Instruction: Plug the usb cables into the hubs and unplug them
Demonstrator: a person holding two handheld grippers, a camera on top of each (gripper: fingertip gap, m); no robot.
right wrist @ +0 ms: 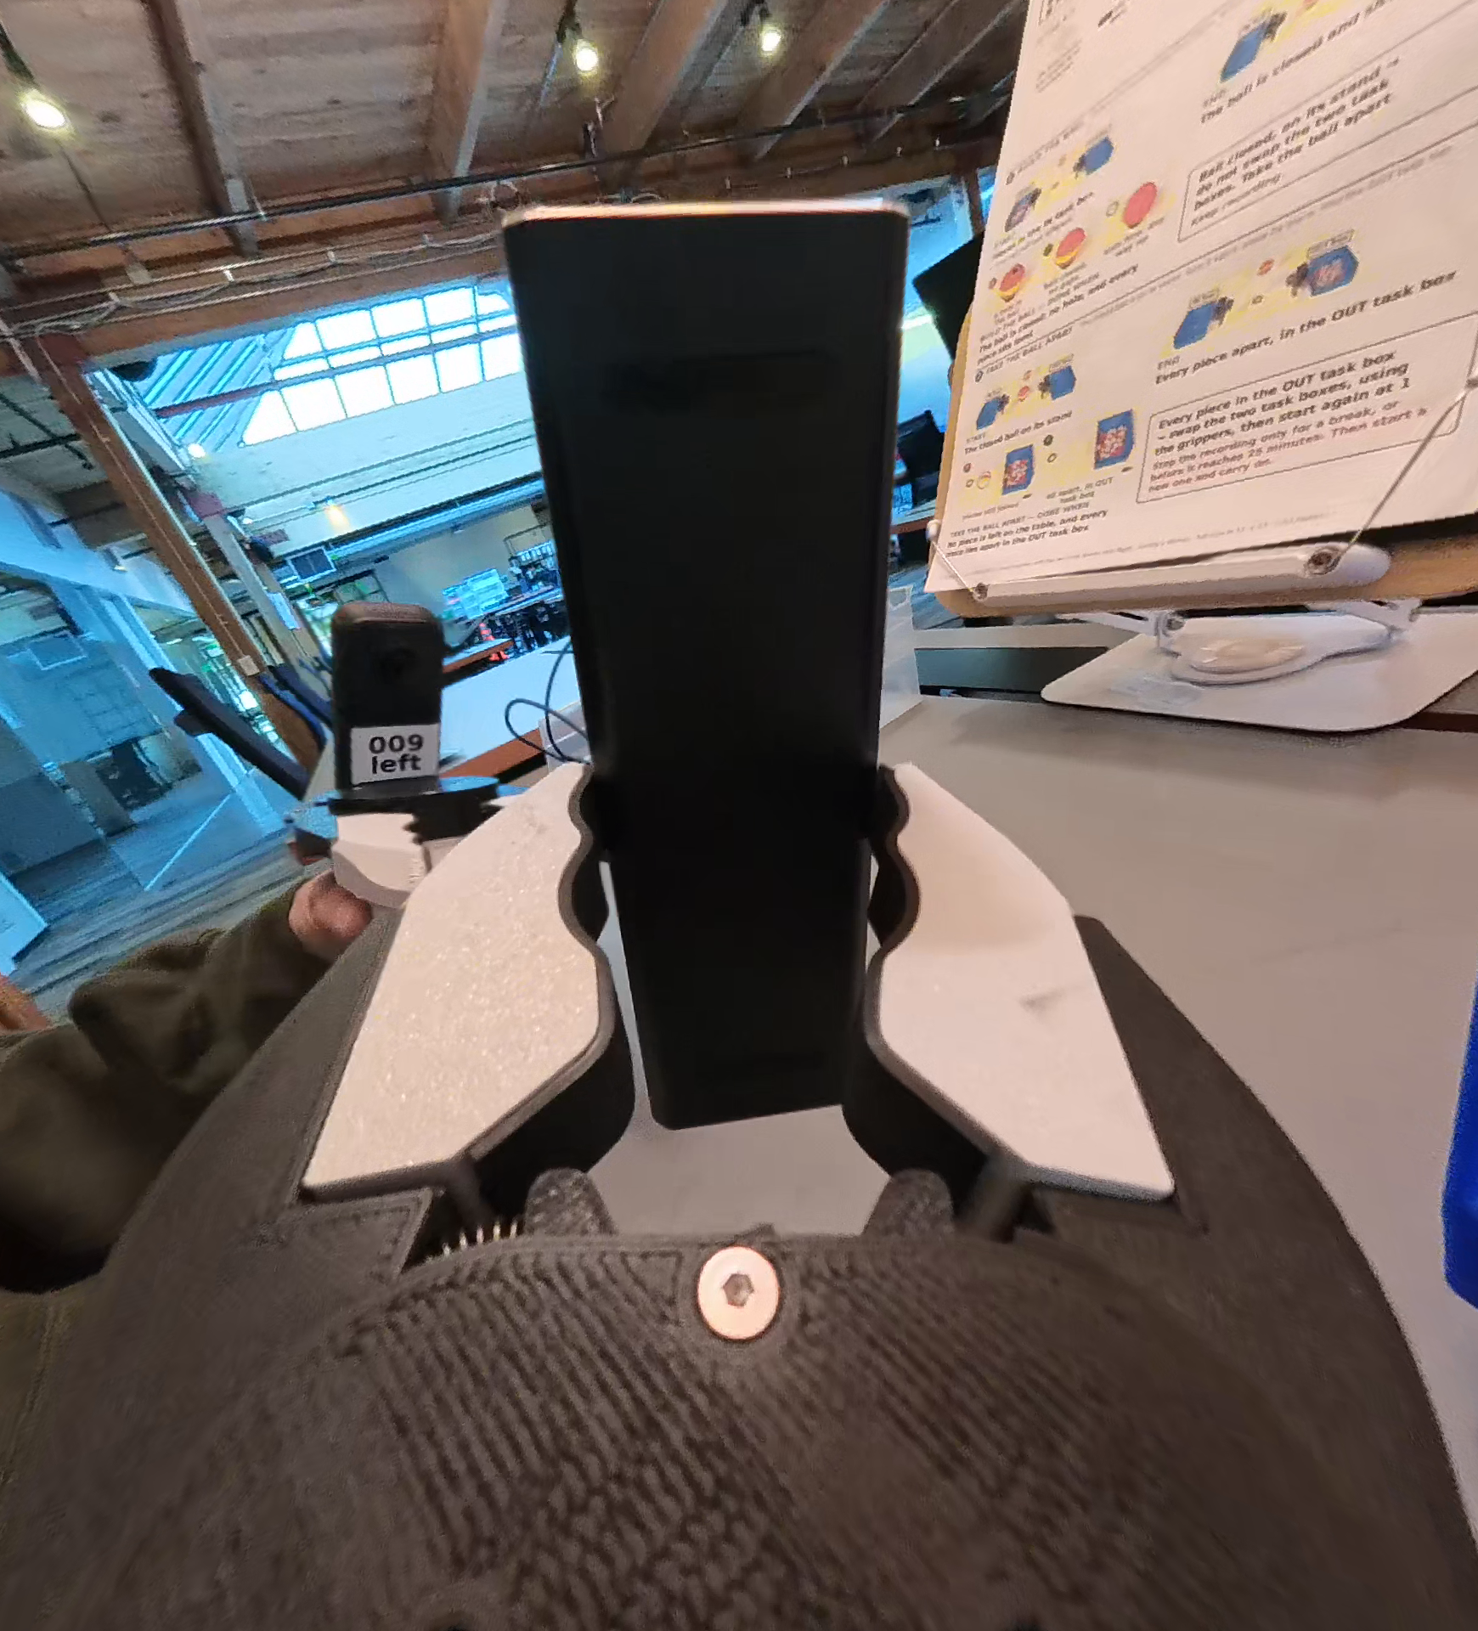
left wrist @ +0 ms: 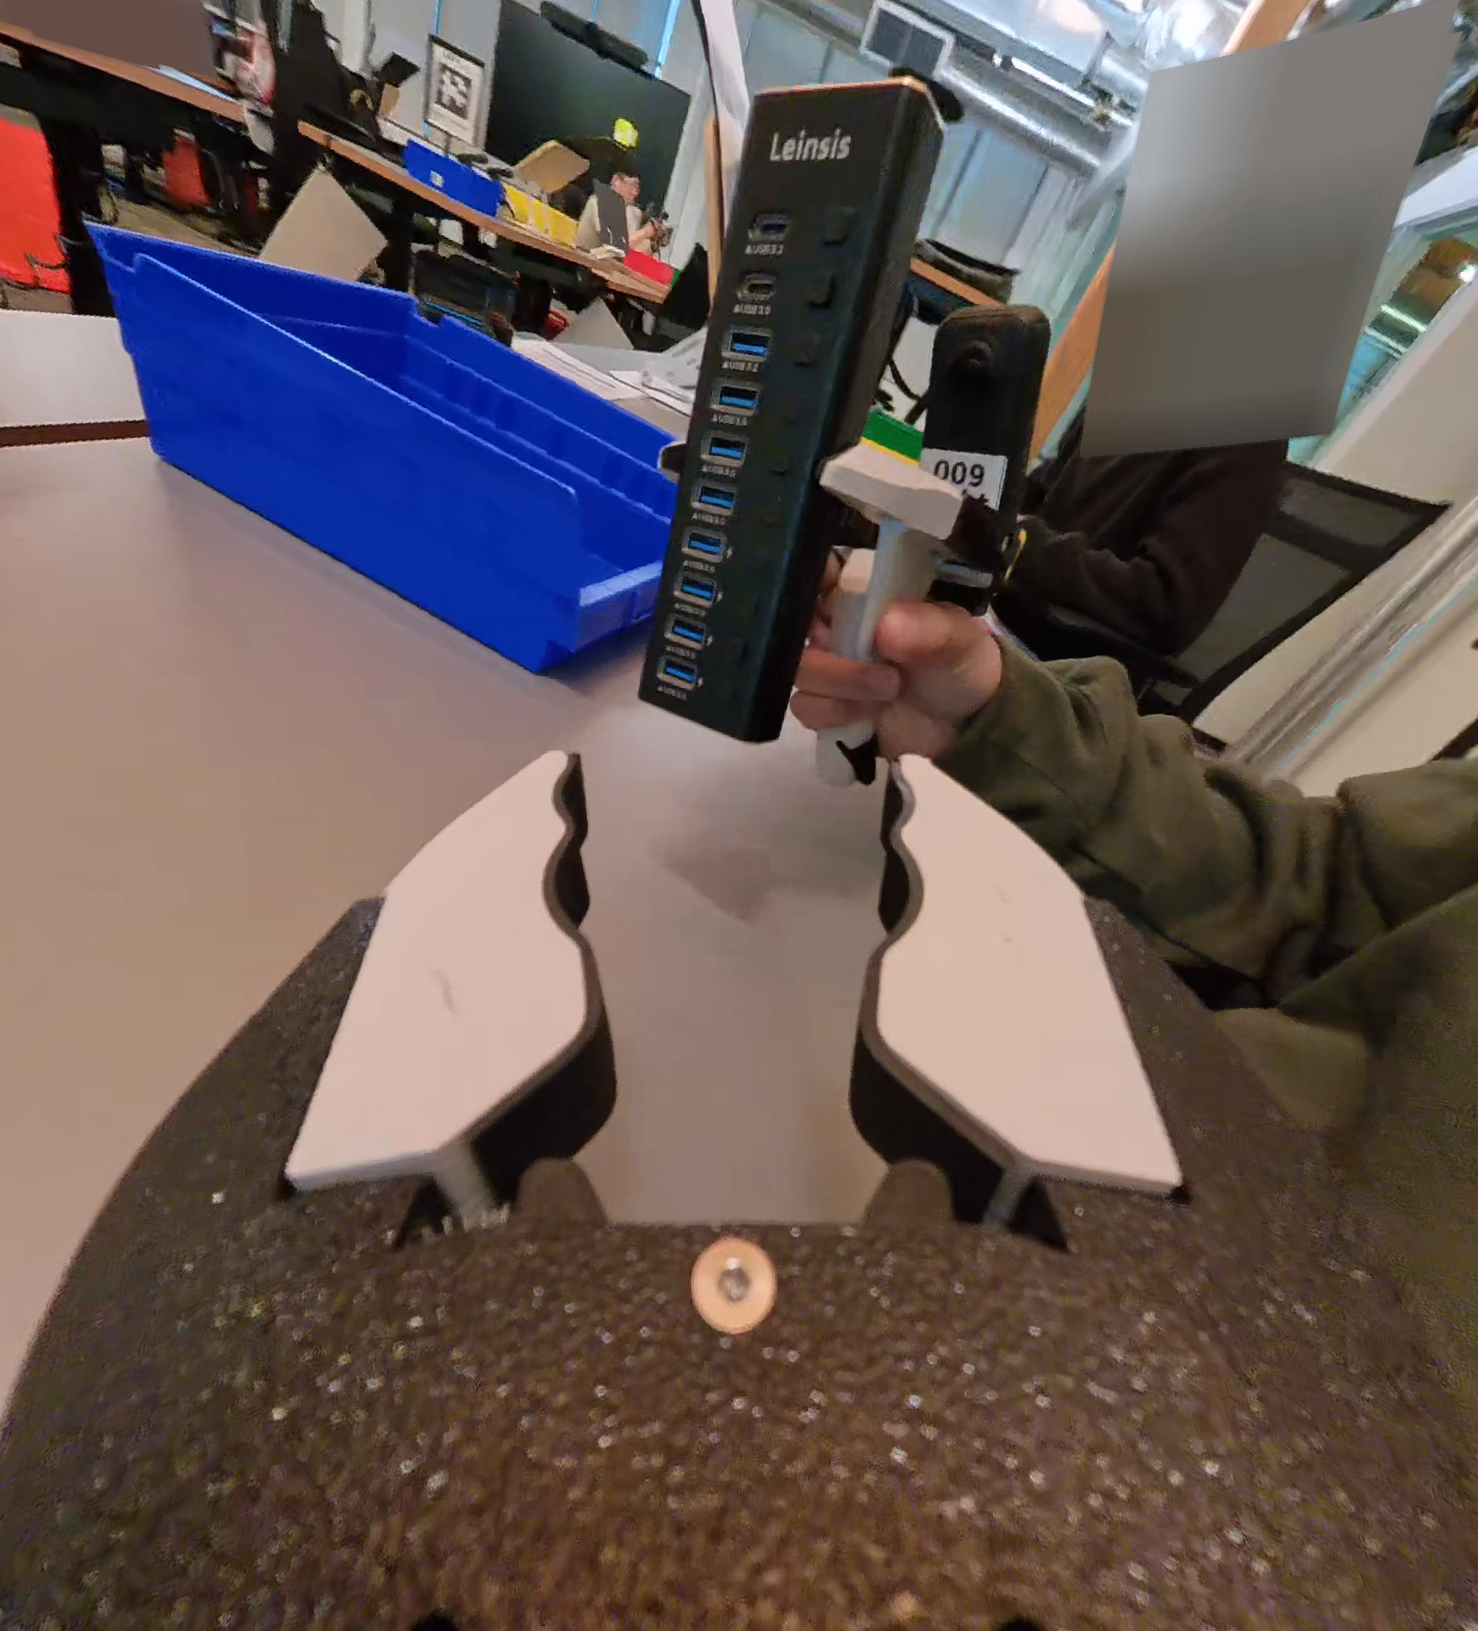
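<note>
Your left tongs (left wrist: 731, 794) stand apart and hold nothing, low over the bare grey worktop (left wrist: 188, 750). Just beyond them, your right tongs (right wrist: 735, 794) are clamped on the black USB hub (left wrist: 771, 424), held upright above the worktop, its column of ports facing the left tongs. Farther back, a blue bin (left wrist: 382, 441) rests on the worktop.

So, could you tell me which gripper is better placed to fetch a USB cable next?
Left. The left gripper is open and empty above the table, while the right gripper is shut on the black hub, holding it upright. No cable is in view.
</note>
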